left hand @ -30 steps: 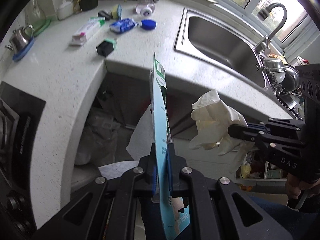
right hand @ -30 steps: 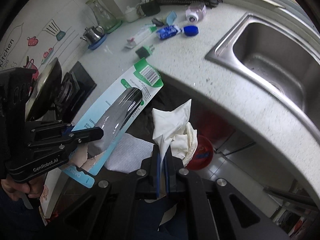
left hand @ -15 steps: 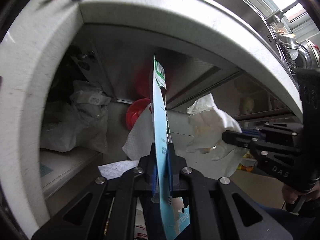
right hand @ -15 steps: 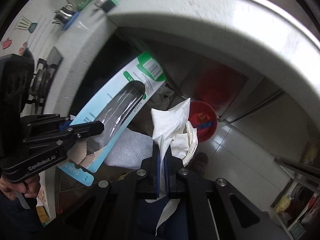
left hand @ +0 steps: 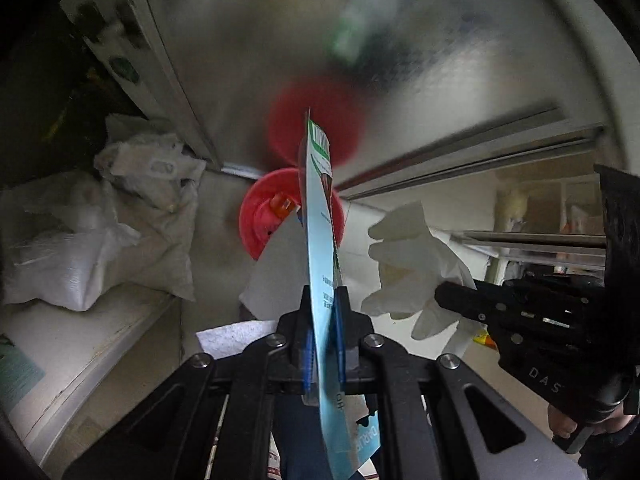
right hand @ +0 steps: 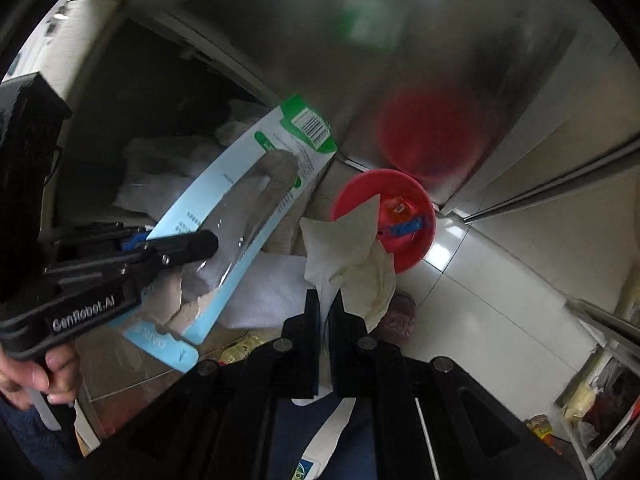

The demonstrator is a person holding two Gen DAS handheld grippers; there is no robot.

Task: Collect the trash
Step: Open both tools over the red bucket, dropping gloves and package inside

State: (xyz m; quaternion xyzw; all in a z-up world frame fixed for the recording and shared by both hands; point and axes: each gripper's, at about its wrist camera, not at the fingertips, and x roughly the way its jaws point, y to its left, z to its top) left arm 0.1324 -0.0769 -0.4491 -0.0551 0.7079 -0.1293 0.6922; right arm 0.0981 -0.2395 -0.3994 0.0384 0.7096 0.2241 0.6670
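Observation:
My left gripper is shut on a flat blue and green blister pack, seen edge-on in its own view and broadside in the right wrist view as the blister pack. My right gripper is shut on a crumpled white tissue and glove; the same bundle shows at the right of the left wrist view. Both point steeply down at a red bin on the floor, which holds a few small scraps. The red bin lies just beyond the pack's tip.
A shiny metal cabinet door behind the bin mirrors it in red. White sacks fill an open cabinet shelf on the left. A white cloth lies beneath the grippers. Glossy floor tiles stretch right toward a rack of goods.
Both grippers have dropped from counter height to below the counter edge, still holding their loads. The countertop and sink have left view; the red bin and the floor are now close.

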